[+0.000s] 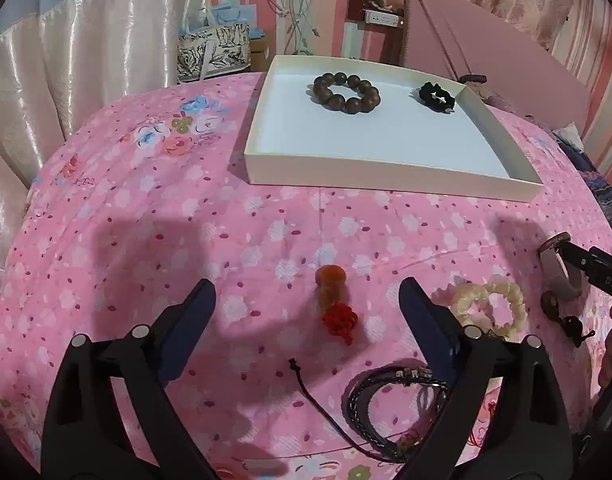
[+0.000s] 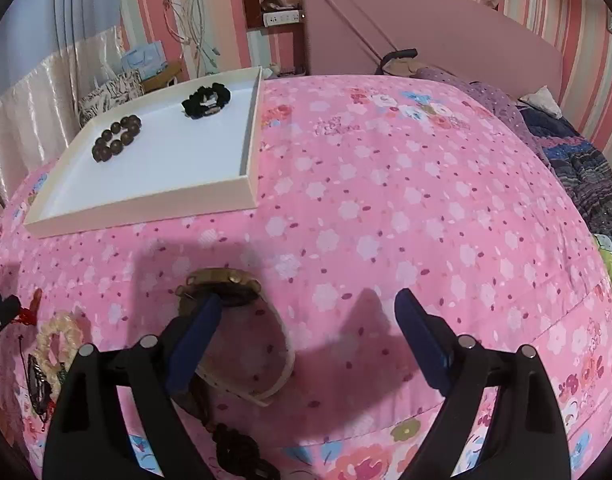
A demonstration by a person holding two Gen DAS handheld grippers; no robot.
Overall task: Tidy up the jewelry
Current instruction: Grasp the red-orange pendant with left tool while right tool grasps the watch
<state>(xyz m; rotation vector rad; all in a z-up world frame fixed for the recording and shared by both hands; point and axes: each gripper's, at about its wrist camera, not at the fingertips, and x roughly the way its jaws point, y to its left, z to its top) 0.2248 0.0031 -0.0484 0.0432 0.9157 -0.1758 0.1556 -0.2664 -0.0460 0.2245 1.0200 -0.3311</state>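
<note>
The left tongs (image 1: 308,298) are wide apart, holding nothing. An orange charm (image 1: 330,282) with a red knot (image 1: 340,320) lies between the tips on the pink quilt (image 1: 145,220). The tray (image 1: 386,178) sits at 12 o'clock, with brown beads (image 1: 346,92) and a black scrunchie (image 1: 437,96) inside. The right tongs (image 2: 308,306) are wide apart too. A watch (image 2: 225,286) lies by their tip at 9 o'clock.

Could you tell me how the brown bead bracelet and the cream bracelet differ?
The brown bead bracelet is dark, made of large round beads; the cream bracelet is pale and finely ridged. The brown one lies inside the white tray; the cream one lies on the pink bedspread. Both are closed rings, untouched by either gripper.
</note>
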